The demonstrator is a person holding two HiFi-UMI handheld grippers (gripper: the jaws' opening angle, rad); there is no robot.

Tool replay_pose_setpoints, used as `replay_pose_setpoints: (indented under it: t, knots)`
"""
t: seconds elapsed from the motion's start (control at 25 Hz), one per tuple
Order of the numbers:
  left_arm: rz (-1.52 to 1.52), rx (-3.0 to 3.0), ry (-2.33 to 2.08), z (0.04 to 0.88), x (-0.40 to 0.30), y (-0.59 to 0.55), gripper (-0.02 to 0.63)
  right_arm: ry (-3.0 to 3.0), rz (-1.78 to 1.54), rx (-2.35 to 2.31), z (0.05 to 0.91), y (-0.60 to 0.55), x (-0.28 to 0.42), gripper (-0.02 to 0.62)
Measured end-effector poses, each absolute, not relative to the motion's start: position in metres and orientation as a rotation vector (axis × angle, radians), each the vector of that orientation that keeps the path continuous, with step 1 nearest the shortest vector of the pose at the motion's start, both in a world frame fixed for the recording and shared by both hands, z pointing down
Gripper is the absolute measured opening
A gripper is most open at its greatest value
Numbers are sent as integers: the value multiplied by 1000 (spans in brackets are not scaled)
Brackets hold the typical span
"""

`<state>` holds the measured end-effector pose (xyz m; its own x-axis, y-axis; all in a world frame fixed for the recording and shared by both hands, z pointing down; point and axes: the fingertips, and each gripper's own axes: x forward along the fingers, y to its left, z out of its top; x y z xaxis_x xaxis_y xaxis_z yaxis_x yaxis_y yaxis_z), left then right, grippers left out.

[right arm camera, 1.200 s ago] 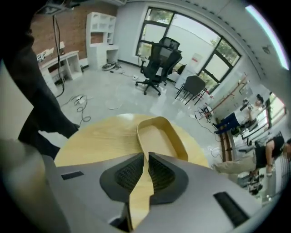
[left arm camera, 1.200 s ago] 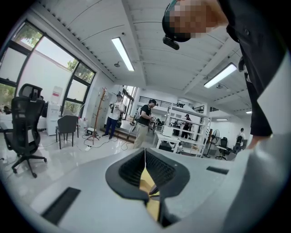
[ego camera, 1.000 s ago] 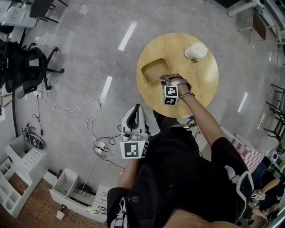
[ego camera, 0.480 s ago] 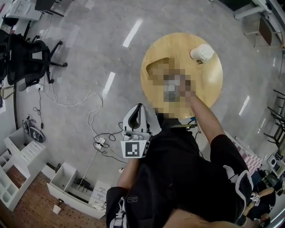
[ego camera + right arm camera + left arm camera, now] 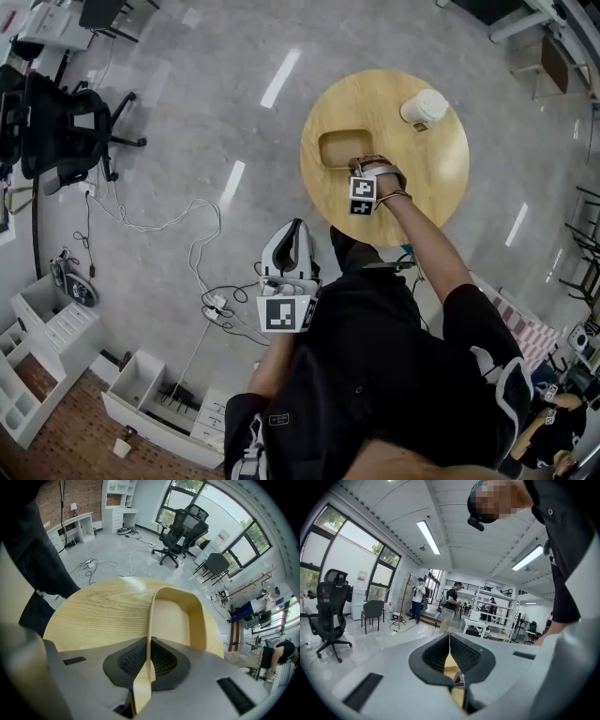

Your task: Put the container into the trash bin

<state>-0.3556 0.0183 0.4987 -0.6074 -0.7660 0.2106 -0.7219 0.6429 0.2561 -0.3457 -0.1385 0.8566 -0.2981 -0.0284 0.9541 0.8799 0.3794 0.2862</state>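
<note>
A tan, shallow container lies on the round wooden table. My right gripper points steeply down at the container's near edge. In the right gripper view the container stands with one thin side wall running straight into my right gripper. The jaws are closing and both ribbed pads press on that wall. My left gripper hangs off the table beside the person's body. In its own view the left gripper is shut with nothing in it.
A white cup-like vessel stands at the table's far right. An office chair is at the left, cables trail over the grey floor, and white shelf units stand at the lower left. Several people stand far off in the left gripper view.
The right gripper has sunk slightly onto the container's near wall. The left gripper has drifted a little across the floor area.
</note>
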Motion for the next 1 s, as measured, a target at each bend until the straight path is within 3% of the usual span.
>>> replay_pose_setpoints:
  t: [1.0]
  knots:
    - [-273,1598,-2435,473,-262,124,14,-1858,-786,-363,736,-5,-184,35]
